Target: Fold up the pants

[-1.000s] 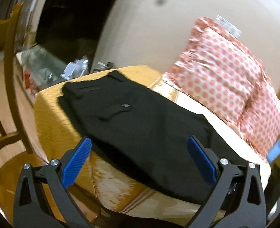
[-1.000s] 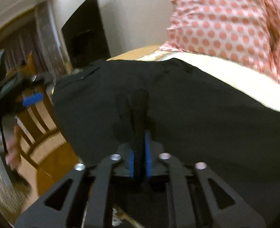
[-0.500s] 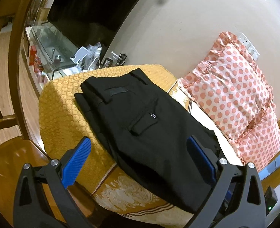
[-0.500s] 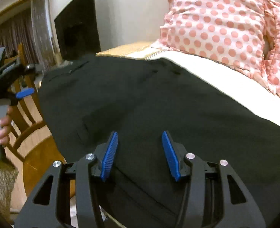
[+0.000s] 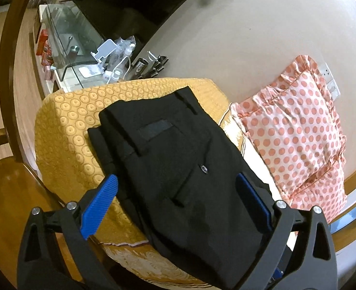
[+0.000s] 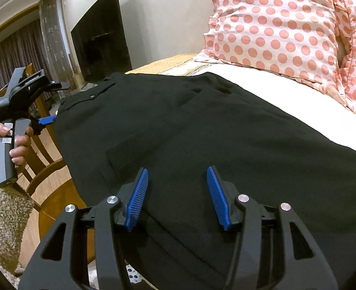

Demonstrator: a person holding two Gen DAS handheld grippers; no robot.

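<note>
Beyond the blue fingers (image 5: 100, 205) of the left gripper (image 5: 178, 205), the black pants (image 5: 178, 164) lie folded on a yellow patterned cover (image 5: 64, 130), their long axis running away from the fingers toward the far corner, waistband and belt loops at the far end. A back pocket with its button (image 5: 204, 168) faces up between the spread fingers, which hold nothing and hover above the cloth. The near end of the pants passes under the right-hand finger and out of view, so its hem cannot be made out. To the right of the fingers a pink dotted pillow (image 5: 296, 135) leans against the wall; far beyond, a glass stand (image 5: 69, 46) carries small clutter too blurred to name.

From the right wrist, the right gripper (image 6: 176, 198) sits low over the pants (image 6: 202, 133), its fingers (image 6: 137, 200) parted and empty; whether they touch the fabric is hard to say, as the black cloth swallows any shadow. Left of these fingers, the left hand (image 6: 11, 142) grips the handle of the other tool beside a wooden chair (image 6: 47, 169). The pillow (image 6: 274, 29) stands beyond to the right.
</note>
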